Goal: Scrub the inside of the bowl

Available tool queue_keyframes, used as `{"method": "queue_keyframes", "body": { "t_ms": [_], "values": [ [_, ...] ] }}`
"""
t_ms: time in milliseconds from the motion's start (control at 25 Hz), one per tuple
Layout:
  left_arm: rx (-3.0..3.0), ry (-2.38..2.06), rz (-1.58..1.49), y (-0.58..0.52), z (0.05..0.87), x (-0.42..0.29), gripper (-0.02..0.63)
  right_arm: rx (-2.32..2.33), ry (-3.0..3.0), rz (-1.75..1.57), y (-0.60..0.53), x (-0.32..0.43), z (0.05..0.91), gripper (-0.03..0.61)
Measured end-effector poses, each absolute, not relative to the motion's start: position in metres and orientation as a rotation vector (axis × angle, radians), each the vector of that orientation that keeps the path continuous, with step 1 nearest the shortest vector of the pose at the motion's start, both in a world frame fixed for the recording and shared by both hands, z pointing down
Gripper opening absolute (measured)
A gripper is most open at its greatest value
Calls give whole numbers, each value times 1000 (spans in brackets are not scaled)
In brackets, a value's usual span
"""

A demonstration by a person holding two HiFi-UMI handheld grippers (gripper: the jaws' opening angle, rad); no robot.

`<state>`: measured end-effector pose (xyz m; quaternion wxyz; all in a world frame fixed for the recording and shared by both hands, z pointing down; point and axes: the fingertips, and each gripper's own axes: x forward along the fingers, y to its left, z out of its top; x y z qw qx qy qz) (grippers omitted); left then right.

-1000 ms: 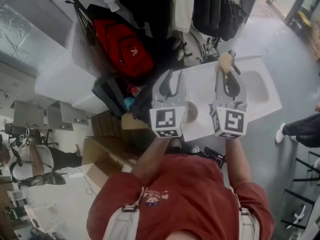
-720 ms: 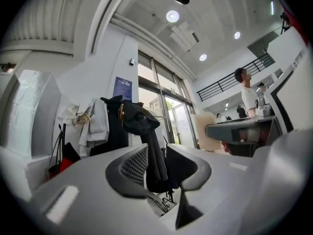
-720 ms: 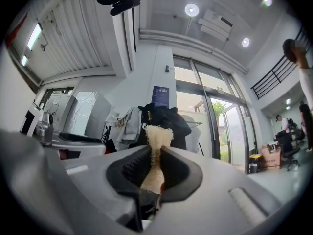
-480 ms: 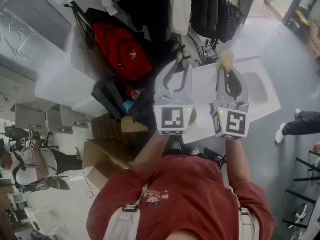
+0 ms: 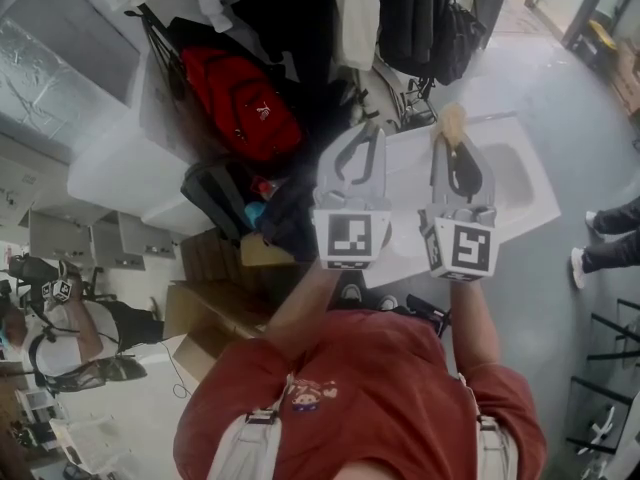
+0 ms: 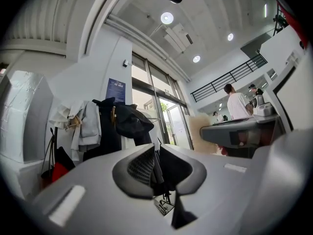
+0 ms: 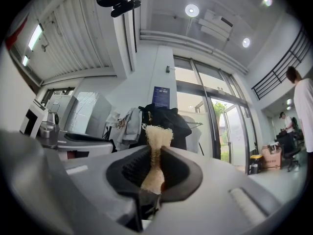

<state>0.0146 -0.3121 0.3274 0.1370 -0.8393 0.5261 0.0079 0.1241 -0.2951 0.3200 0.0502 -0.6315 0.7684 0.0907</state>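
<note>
No bowl shows in any view. Both grippers are held up in front of the person, roughly level, over a white sink unit. My right gripper is shut on a tan fibrous scrubber, whose frayed tip sticks out past the fingertips. In the right gripper view the jaws pinch it at the middle of my right gripper. My left gripper sits just left of the right one. Its jaws have just been closing and now meet with nothing between them, as my left gripper shows in its own view.
A red backpack and dark hanging clothes are beyond the grippers. Cardboard boxes stand at the left. A person's legs are at the right edge. A person in a white shirt stands far off.
The left gripper has moved up and slightly right in the head view, and its jaws have closed. The right gripper with the scrubber has stayed put.
</note>
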Motion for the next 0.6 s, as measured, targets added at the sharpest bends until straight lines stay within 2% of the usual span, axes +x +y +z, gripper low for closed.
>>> {"method": "queue_keyframes", "body": {
  "t_ms": [120, 600],
  "values": [
    [-2430, 1513, 52, -311, 324, 16, 6, -1900, 2339, 287, -295, 123, 321, 50],
    [-2444, 1507, 57, -310, 325, 22, 5, -1907, 2389, 300, -295, 117, 324, 49]
  ]
}}
